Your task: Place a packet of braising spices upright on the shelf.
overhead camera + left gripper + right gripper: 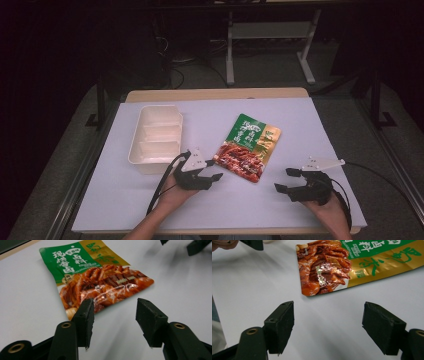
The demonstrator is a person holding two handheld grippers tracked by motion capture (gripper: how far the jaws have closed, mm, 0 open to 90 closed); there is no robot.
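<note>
**High view: pouch flat at mid-table, open sheet on every side**

A white sheet [215, 205] is seen covering the table; its near edge runs just behind the forearms and its right edge lies close beside the right gripper [290, 181]. Bare sheet is left between the two grippers and across the far half. A white compartment tray [134, 150] is set toward the left, near the left gripper [214, 170] but apart from it.

The food pouch [250, 146] lies flat near the middle, tilted, its red lower corner just beside the left gripper. In the left gripper view the jaws are held partly spread with nothing pinched, the pouch [100, 282] lying just beyond the tips, untouched. In the right gripper view the jaws are spread wide over bare sheet, well short of the pouch [342, 267].

The pouch is printed with a green panel bearing white characters, a gold band along one side, and glossy red-brown food across the lower part; glare is caught on the film.
</note>
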